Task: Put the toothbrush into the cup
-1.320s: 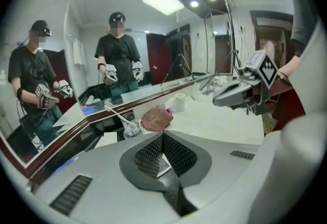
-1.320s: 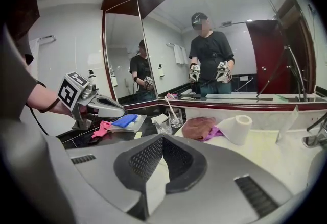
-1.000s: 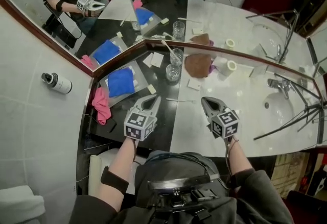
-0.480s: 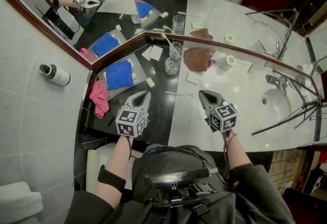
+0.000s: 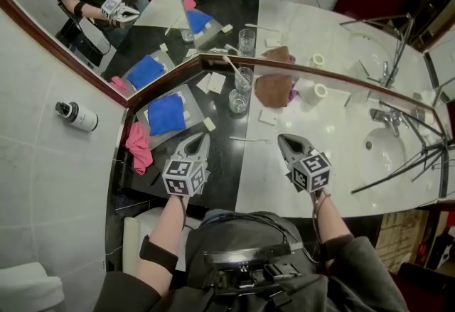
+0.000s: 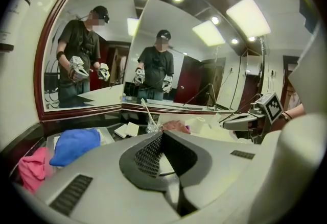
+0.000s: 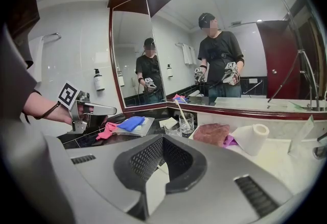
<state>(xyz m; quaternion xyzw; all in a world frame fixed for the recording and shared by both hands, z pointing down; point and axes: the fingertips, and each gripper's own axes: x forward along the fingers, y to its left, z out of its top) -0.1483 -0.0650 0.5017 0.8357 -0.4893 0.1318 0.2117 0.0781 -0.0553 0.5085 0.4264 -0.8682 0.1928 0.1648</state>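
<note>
1. Plainly, the left gripper [image 5: 202,138] had its jaws pressed together with nothing between them, low over the dark part of the table [image 5: 334,140]. The right gripper [image 5: 284,139] was likewise closed and empty over the white part.
2. Between the two tips, at about 3 o'clock from the left one, a thin pale stick [image 5: 250,138] lay flat on the table. Whether it was another brush I could not tell.
3. Farther out, at 1 o'clock from the left gripper and 11 o'clock from the right, the toothbrush [image 5: 234,65] stood leaning in the cup [image 5: 245,80], its top tilted toward 11 o'clock. For that brush the task looked done. A second glass [image 5: 239,101] stood just in front of the cup and seemed empty.
4. A brush of this kind was probably light, stiff and smooth. A pinch across the middle of the handle would likely hold best. The cup looked like clear glass, so it was probably fragile and easy to tip with a sideways nudge.
5. The mirror frame [image 5: 320,70] ran right behind the cup at 12 o'clock.
6. A brown cloth [image 5: 274,90] and a paper roll [image 5: 315,94] crowded its 3 o'clock side.
7. A blue cloth [image 5: 166,113] and a pink cloth [image 5: 138,146] lay toward 8 o'clock.
8. Open room lay at 6 o'clock, the grippers' side.
</note>
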